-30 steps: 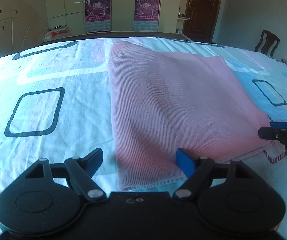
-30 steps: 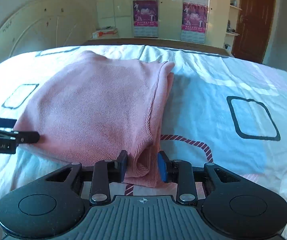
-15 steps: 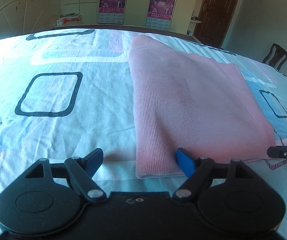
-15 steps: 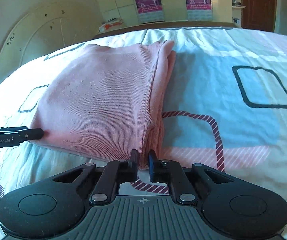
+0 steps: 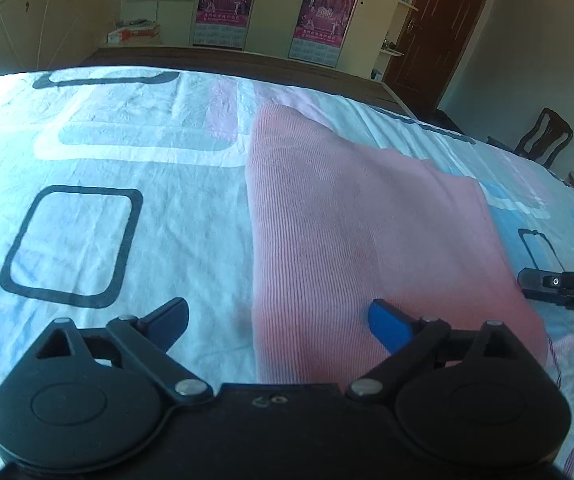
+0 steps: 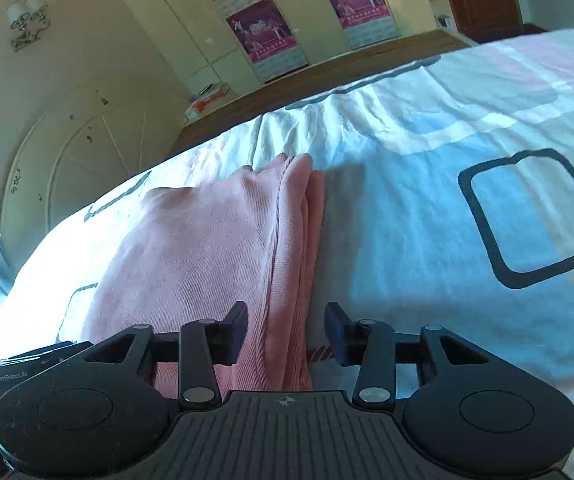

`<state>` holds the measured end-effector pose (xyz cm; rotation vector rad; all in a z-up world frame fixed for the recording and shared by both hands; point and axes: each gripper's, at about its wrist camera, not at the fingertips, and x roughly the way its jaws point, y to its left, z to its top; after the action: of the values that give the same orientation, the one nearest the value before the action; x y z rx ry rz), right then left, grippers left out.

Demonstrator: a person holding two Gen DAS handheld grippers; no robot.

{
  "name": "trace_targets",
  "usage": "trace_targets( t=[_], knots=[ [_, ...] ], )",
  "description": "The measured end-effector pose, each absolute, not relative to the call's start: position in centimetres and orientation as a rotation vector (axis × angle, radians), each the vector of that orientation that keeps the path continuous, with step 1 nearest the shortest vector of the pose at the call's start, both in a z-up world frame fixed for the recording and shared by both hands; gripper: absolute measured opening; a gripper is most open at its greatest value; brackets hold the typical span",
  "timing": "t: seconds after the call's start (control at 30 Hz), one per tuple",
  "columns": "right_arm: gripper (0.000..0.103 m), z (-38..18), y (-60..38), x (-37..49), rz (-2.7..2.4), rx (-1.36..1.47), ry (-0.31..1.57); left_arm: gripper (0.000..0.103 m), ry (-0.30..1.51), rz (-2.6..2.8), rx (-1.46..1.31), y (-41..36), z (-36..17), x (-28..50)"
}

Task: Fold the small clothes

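Note:
A folded pink knit garment (image 5: 351, 240) lies flat on the patterned bedsheet (image 5: 127, 220). My left gripper (image 5: 279, 320) is open wide over the garment's near left corner, one finger on the sheet, the blue-padded one over the cloth. In the right wrist view the garment (image 6: 207, 248) shows its stacked folded edge. My right gripper (image 6: 285, 328) is open, its jaws on either side of that edge at the near right corner, not pinching it. The right gripper also shows at the right edge of the left wrist view (image 5: 559, 288).
The bed's dark wooden footboard (image 5: 247, 62) lies beyond the garment. Cupboards with pink posters (image 5: 223, 0) line the far wall. A dark door (image 5: 439, 28) and a wooden chair (image 5: 543, 136) stand at the right. A white arched headboard (image 6: 87, 152) leans at left.
My right gripper was shut on the garment's right edge and has opened. Both grippers have moved forward over the garment's near corners. The left gripper stays open.

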<state>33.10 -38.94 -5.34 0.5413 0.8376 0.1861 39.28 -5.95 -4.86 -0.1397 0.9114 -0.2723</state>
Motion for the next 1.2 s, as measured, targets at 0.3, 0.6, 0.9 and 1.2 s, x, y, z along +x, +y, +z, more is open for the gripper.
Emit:
trace_targets(
  t=[0.3, 0.6, 0.9, 1.2],
  knots=[
    [0.07, -9.0, -42.4, 36.2, 0.395, 0.775, 0.909, 0.083, 1.044, -0.39, -0.429, -4.4, -7.9, 44.0],
    [0.036, -9.3, -39.9, 39.2, 0.389, 0.741, 0.925, 0.074, 1.035, -0.384, -0.333, -7.7, -7.7, 46.9],
    [0.019, -5.9, -34.4, 37.7, 0.267, 0.36, 0.881, 0.037, 0.883, -0.396, -0.01, -11.4, -4.7, 44.7],
    [0.019, -2.0, -29.8, 35.5, 0.196, 0.211, 0.811, 0.034, 0.797, -0.469, 0.087, -11.1, -1.7, 42.9]
  ],
)
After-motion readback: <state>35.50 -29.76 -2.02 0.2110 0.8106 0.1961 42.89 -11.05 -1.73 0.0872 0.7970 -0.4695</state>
